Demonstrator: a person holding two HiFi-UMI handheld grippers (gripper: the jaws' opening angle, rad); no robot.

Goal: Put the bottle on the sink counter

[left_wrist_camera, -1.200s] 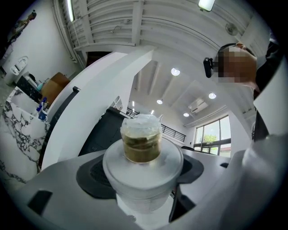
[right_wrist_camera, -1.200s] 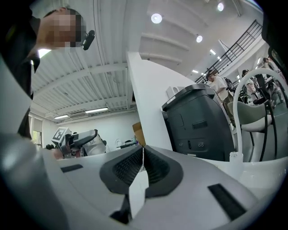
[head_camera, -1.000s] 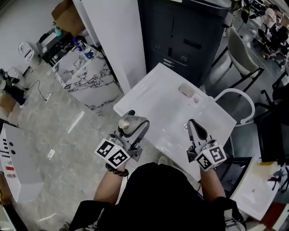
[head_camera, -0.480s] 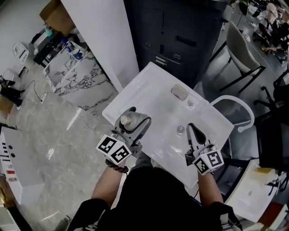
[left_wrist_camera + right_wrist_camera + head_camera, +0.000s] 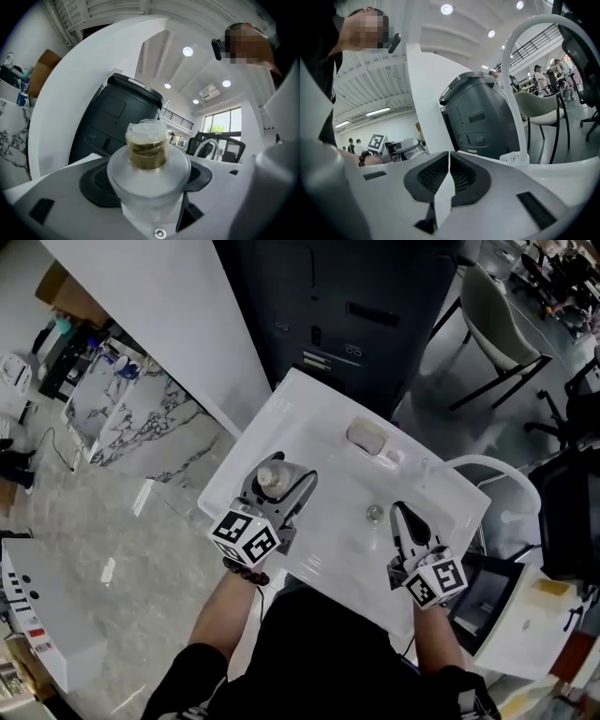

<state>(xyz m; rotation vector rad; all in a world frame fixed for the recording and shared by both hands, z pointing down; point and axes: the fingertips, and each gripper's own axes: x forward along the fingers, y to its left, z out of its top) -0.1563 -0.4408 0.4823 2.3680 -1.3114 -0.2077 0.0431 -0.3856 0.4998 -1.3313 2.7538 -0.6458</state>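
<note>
A frosted bottle [image 5: 271, 474] with a gold neck and a clear cap [image 5: 147, 152] stands upright between the jaws of my left gripper [image 5: 281, 487], which is shut on its body. It hangs over the left part of the white sink counter [image 5: 309, 413]. In the left gripper view the dark pads [image 5: 96, 185] flank the bottle's shoulder. My right gripper [image 5: 405, 521] hovers over the basin's near side by the drain [image 5: 375, 513]. Its pads [image 5: 461, 176] meet with nothing between them.
A bar of soap [image 5: 366, 437] lies at the sink's back edge. A white arched faucet [image 5: 487, 465] rises at the right. A dark grey copier [image 5: 375, 306] stands behind the sink, a white wall [image 5: 159, 306] and a marble cabinet [image 5: 131, 418] to the left.
Both grippers have come forward over the sink. The left one carried the bottle from the counter's near left edge to above its left part. The right jaws stayed shut.
</note>
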